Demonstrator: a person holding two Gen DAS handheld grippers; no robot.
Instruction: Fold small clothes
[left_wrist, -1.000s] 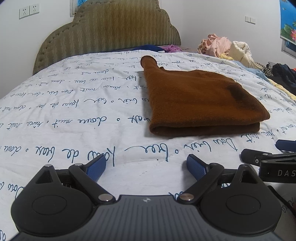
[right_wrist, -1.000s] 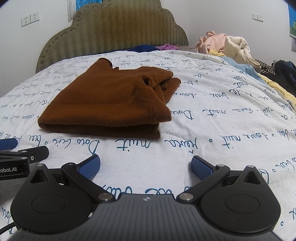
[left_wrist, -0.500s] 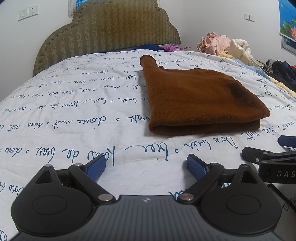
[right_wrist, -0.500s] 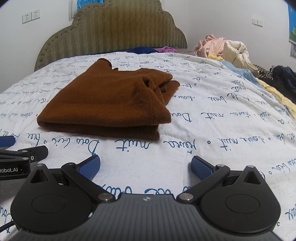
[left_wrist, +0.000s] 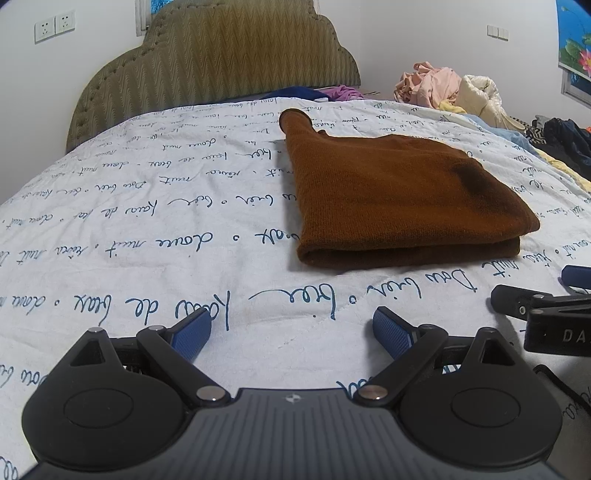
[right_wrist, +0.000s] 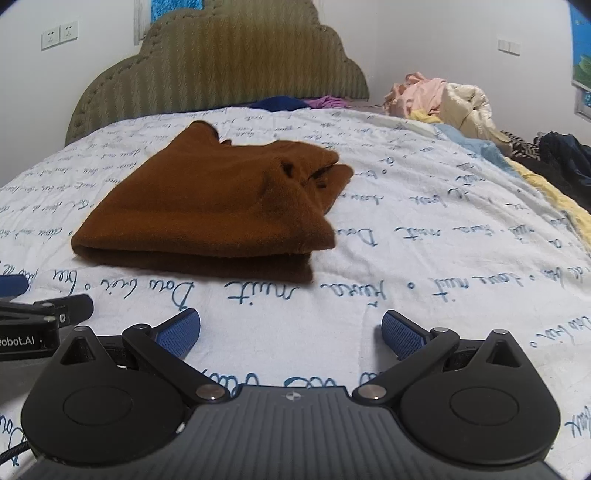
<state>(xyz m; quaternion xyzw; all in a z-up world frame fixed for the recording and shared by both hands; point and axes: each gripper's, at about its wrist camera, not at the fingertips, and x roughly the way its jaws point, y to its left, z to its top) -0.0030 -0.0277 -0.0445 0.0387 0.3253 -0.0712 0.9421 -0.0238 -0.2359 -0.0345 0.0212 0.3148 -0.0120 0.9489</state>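
Brown knit garment lies folded flat on the white bedspread with blue handwriting print, thick folded edge facing the grippers, a narrow end poking out at the far side. Left gripper jaws spread wide, nothing between the blue pads, low over the bedspread; garment sits ahead and to its right, apart from it. Right gripper also wide open and empty, blue pads clear of the cloth; garment is ahead and to its left, near edge just beyond the fingertips, loose layers bunched at its far right corner. Each view catches the other gripper at its edge, so the two sit side by side. Olive padded headboard far ahead, heap of unfolded clothes far ahead to the right
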